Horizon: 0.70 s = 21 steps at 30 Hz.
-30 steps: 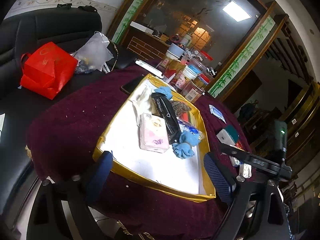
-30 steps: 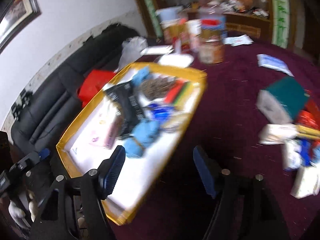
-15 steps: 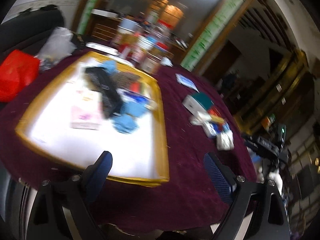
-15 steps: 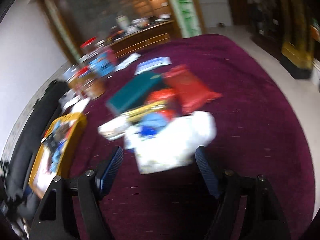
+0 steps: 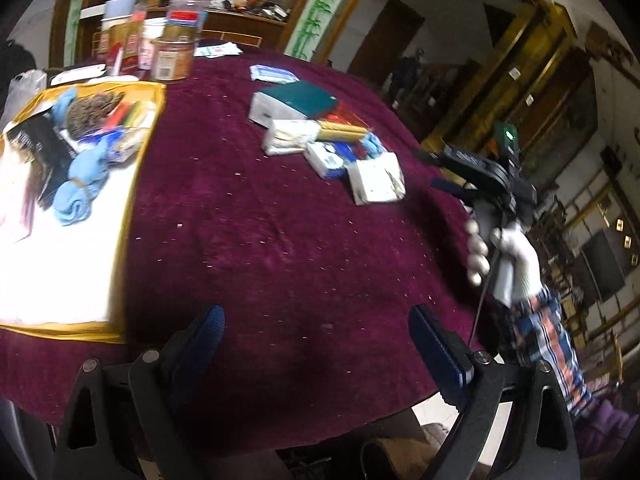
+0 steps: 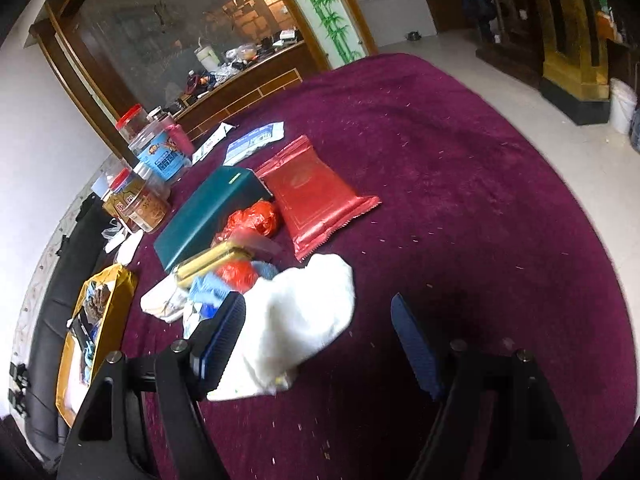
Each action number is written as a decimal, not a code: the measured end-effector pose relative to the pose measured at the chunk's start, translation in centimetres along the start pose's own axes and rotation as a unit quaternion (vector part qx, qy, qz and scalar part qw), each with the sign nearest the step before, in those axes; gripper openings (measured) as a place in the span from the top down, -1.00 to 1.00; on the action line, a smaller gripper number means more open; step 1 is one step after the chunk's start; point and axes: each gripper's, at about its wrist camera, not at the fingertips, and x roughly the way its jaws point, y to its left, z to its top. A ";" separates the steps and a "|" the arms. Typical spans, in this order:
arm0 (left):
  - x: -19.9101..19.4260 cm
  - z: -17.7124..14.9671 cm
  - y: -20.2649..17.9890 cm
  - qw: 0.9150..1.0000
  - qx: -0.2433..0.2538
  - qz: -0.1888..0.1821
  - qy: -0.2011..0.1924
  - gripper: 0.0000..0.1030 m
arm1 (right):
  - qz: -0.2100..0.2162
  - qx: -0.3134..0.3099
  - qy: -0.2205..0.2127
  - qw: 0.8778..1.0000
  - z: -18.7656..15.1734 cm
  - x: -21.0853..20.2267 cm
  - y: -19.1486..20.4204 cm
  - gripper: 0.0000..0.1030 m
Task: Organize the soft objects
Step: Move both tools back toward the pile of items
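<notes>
Both grippers have swung right, away from the gold tray (image 5: 120, 240). Left gripper (image 5: 316, 340) and right gripper (image 6: 318, 336) jaws gape, empty; white pack (image 6: 300, 320) lies on counter (image 6: 460, 200) beside the right gripper's left pad.

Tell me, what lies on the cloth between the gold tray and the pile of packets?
Nothing: in the left wrist view only bare maroon cloth separates the gold tray from the pile of packets.

You've got a black sofa (image 6: 48, 300) along the white wall (image 6: 36, 128) far left, pale tiled floor (image 6: 532, 92) far right, bamboo-painted panel (image 6: 320, 4) behind.
</notes>
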 end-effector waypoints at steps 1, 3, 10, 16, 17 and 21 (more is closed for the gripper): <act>0.2 0.0 -0.3 1.000 0.003 0.002 0.002 -0.85 | 0.006 0.004 0.004 1.000 0.1 0.5 0.0 -0.44; 0.4 0.1 -0.6 1.000 0.005 0.006 0.006 -0.85 | 0.027 0.009 0.014 1.000 0.4 1.7 -0.3 -0.44; 1.6 1.1 -0.5 1.000 -0.006 0.013 0.011 -0.85 | 0.311 -0.013 0.145 0.939 -1.8 4.4 2.5 -0.49; 3.4 1.7 -1.2 1.000 -0.004 0.005 0.023 -0.85 | 0.445 -0.082 0.176 0.874 -3.3 2.0 6.2 -0.53; 3.7 1.8 -1.4 1.000 0.000 0.005 0.027 -0.85 | 0.434 -0.066 0.162 0.884 -3.0 2.0 5.4 -0.57; 4.8 2.6 -2.6 0.999 0.023 0.013 0.035 -0.85 | 0.354 0.016 0.106 0.929 -1.7 2.6 1.7 -0.57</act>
